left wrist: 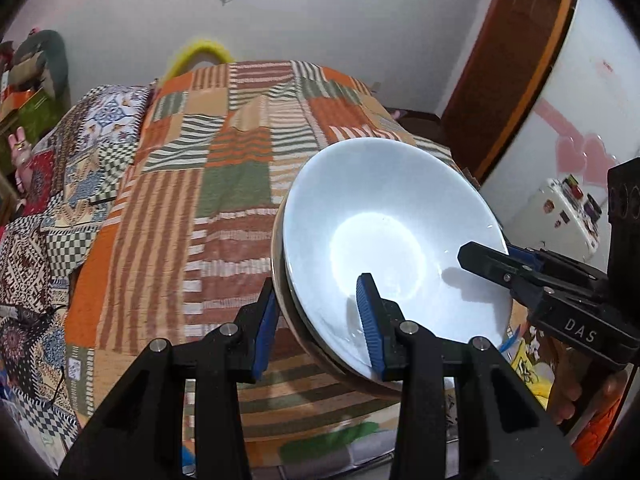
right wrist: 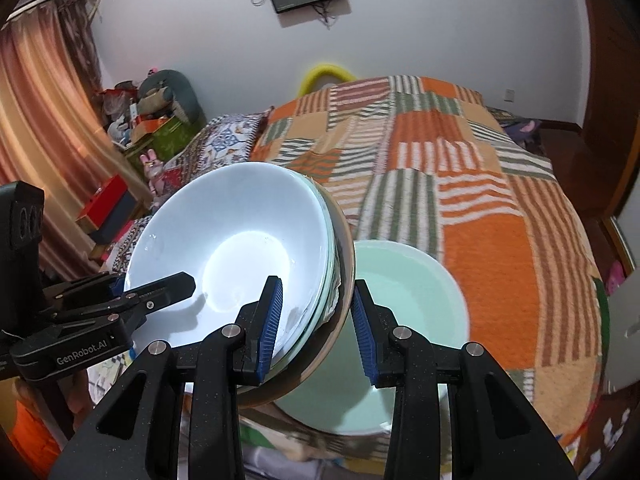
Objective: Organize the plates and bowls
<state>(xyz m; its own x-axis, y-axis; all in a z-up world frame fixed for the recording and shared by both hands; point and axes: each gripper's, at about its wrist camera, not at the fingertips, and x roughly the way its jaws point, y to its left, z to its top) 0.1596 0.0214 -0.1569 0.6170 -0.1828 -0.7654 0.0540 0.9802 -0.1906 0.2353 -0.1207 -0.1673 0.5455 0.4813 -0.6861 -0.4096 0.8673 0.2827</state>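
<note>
Because both grippers share the load, the left gripper [left wrist: 320,328] and right gripper [right wrist: 318,326] each pinch an opposite rim of the stack of bowls [right wrist: 240,256], fingers closed on it, so it stays up, tilted, above the striped bed cover [right wrist: 500,220]; the top bowl is white and shiny, and a pale green bowl [right wrist: 404,320] sits just beside the stack
</note>
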